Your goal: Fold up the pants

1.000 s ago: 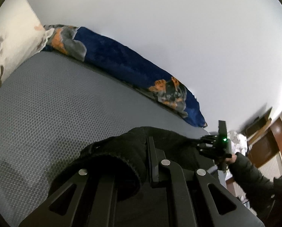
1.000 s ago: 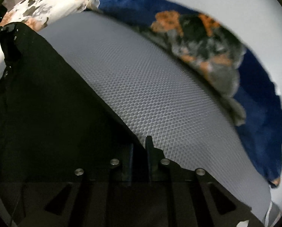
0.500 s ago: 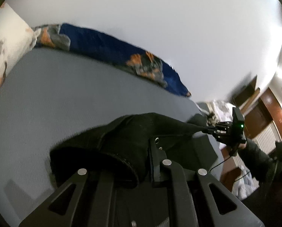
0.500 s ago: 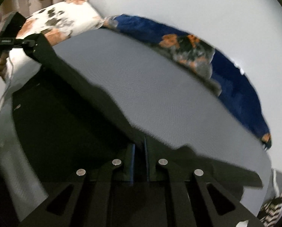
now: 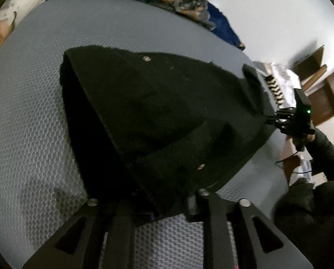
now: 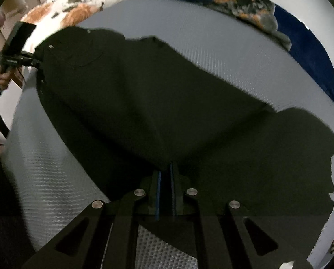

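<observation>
A grey bed with a honeycomb-patterned cover filled the space ahead of both tools, and a blue patterned blanket ran along its far edge beyond them, with a flowered pillow at the far left corner as the right tool saw it. The black pants lay spread across the bed just ahead of both tools, stretched between them, the cloth already lying partly doubled, with one layer over another and a fold running down the left side in the left tool's view. The right gripper was clamped on the near edge of the pants, its jaws nearly together with the cloth pinched between them. The left gripper had the thick hem of the pants between its fingers, and its jaws were opening, so the grip looked to be loosening. By my reading one fold was being laid down and was nearly finished; the release, some smoothing and probably at least one more fold across were left, since the bundle was wide and loose rather than compact.
</observation>
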Tool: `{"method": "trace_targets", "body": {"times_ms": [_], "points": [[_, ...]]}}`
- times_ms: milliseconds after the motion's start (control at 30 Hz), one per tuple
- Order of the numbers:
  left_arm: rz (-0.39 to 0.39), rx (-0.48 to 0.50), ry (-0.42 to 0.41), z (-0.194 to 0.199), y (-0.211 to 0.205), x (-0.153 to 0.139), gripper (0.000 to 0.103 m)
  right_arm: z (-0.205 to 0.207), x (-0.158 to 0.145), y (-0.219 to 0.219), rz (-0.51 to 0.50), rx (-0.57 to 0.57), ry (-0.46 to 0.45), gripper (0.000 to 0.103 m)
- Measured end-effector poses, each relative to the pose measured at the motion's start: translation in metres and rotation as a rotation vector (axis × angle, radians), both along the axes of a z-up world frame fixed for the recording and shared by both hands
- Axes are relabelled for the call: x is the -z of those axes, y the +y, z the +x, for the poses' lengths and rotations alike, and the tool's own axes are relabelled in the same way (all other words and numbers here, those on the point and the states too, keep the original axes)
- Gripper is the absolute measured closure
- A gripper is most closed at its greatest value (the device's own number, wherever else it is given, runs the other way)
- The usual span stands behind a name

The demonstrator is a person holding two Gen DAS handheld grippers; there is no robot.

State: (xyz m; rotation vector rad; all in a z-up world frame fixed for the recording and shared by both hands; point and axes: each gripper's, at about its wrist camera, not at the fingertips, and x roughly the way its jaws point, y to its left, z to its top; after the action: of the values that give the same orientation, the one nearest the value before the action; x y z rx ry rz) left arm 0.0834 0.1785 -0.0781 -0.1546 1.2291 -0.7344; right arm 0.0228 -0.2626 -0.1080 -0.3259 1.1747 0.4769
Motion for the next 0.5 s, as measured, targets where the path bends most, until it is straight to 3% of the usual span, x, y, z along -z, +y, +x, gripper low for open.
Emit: {"method": "trace_targets", "body": {"times_ms": [67, 167, 200, 267, 433, 500], "points": [[0.017, -0.010, -0.003, -0.001, 0.000, -0.003, 0.079, 0.004, 0.007, 0.000, -0.003, 0.010, 0.007, 0.098], [0.091, -0.021, -0.009, -0.006, 0.000, -0.012, 0.066, 0.005, 0.007, 0.003, -0.010, 0.006, -0.001, 0.098], [0.121, -0.031, -0.015, -0.010, 0.001, -0.015, 0.048, 0.005, 0.007, 0.003, -0.012, 0.011, 0.001, 0.098], [0.211, -0.083, -0.023, -0.014, 0.009, -0.020, 0.026, 0.004, 0.008, 0.005, -0.019, 0.005, -0.004, 0.097], [0.192, -0.192, 0.005, -0.031, 0.024, -0.039, 0.026, 0.004, 0.010, 0.005, -0.016, 0.005, -0.010, 0.096], [0.140, -0.238, 0.011, -0.035, 0.030, -0.047, 0.026, 0.005, 0.011, 0.004, -0.011, 0.004, -0.013, 0.096]]}}
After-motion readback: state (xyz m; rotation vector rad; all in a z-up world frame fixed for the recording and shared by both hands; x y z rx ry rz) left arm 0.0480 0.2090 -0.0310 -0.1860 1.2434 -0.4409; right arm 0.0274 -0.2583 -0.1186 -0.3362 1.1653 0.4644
